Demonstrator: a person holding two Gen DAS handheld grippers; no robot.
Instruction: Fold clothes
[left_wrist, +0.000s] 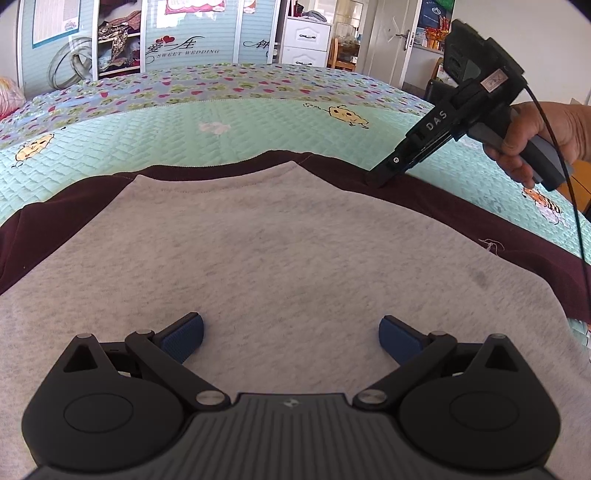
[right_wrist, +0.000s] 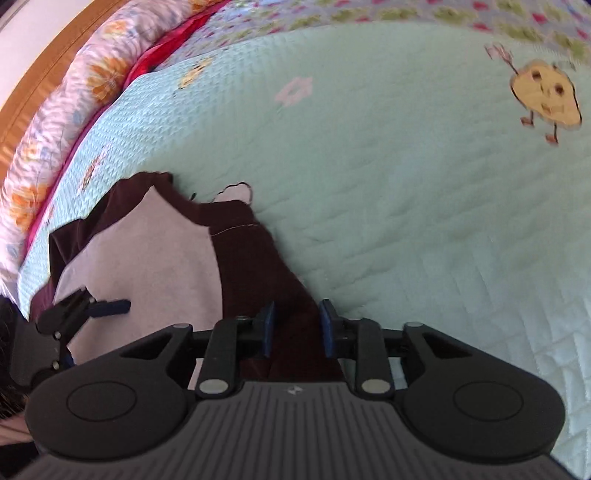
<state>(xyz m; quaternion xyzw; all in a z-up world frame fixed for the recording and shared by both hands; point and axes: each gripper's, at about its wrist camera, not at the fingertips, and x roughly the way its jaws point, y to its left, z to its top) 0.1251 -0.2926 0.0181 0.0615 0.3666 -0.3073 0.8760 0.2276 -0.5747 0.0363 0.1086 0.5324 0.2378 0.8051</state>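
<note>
A grey-and-maroon sweatshirt (left_wrist: 280, 251) lies spread flat on a quilted bedspread (left_wrist: 258, 122). The left gripper (left_wrist: 291, 334) hovers over the sweatshirt's heathered grey body panel, its blue ribbed pads (left_wrist: 183, 336) spread wide with only cloth below and nothing between them. Ahead and to its right, the right gripper (left_wrist: 380, 181) meets the dark maroon sleeve (left_wrist: 424, 199) at the garment's far edge, with the person's hand (left_wrist: 535, 140) on its grip and a thin black cable (left_wrist: 569, 177) trailing down.

In the right wrist view, the right gripper (right_wrist: 296, 328) has its blue pads (right_wrist: 266, 328) drawn in on either side of a raised ridge of the maroon sleeve (right_wrist: 255, 258); whether they press the cloth cannot be told. The left gripper (right_wrist: 107, 307) shows to its left over the pale grey panel.

The sweatshirt is soft knit with a stitched seam where grey meets maroon. The bedspread is mint green, diamond-quilted, printed with a yellow cartoon figure (right_wrist: 543, 98) ahead and right of the right gripper. A floral pillow (right_wrist: 74, 92) lies ahead and left. Beyond the left gripper stand a wardrobe (left_wrist: 173, 37) and a white drawer unit (left_wrist: 306, 40).
</note>
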